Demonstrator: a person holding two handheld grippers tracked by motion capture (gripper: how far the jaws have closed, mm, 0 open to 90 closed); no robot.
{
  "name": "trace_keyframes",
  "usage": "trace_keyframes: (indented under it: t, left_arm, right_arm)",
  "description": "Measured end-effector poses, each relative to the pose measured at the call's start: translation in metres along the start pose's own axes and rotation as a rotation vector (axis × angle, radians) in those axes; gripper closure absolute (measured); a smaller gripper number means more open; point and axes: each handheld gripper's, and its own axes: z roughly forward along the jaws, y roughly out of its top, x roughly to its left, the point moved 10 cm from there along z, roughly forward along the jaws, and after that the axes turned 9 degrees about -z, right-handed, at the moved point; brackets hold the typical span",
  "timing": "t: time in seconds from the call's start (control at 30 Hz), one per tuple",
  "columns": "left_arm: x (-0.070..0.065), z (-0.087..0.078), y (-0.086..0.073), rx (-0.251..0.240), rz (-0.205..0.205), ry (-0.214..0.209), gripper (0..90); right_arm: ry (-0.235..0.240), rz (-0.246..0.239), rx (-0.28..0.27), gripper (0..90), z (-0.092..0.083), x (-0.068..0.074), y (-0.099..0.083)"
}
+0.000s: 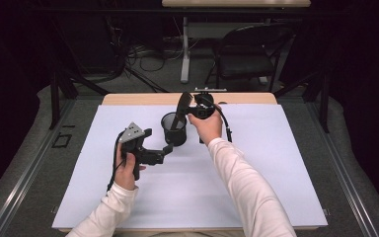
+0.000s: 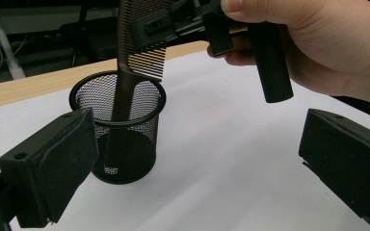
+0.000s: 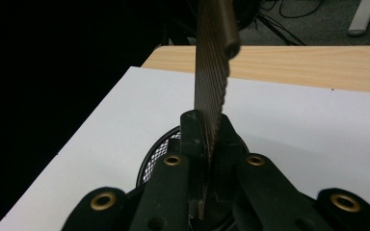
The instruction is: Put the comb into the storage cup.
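A black mesh cup [image 1: 173, 130] [image 2: 125, 156] stands upright on the white sheet [image 1: 276, 163]. A dark brown comb [image 1: 181, 105] [image 2: 124, 72] [image 3: 212, 72] stands nearly upright with its handle down inside the cup. My right gripper [image 1: 186, 110] [image 2: 173, 24] [image 3: 207, 139] is shut on the comb's toothed part, just above the cup's rim [image 3: 155, 150]. My left gripper [image 1: 166, 151] [image 2: 197, 163] sits low on the near left of the cup, open, with nothing between its jaws. One of its pads [image 2: 70, 159] is close beside the cup wall.
The white sheet covers a wooden table [image 1: 128, 98] whose far edge shows behind the cup. A folding chair [image 1: 249, 54] and cables stand on the floor beyond the table. Bare sheet lies to the right and front of the cup.
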Motion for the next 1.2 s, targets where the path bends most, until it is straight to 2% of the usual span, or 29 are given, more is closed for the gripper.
trace_keyframes:
  t: [0.3, 0.87, 1.2]
  left_arm:
    - [0.000, 0.000, 0.000, 0.000, 0.000, 0.000, 0.4]
    - [0.000, 0.001, -0.001, 0.005, -0.001, 0.000, 0.4]
    - [0.000, 0.001, -0.001, 0.005, -0.001, 0.000, 0.4]
  right_arm:
    - [0.016, 0.062, -0.017, 86.7, -0.001, -0.008, -0.003]
    - [0.013, 0.130, -0.013, 86.5, -0.005, -0.023, -0.009]
    - [0.018, 0.171, -0.027, 83.0, -0.005, -0.029, -0.012]
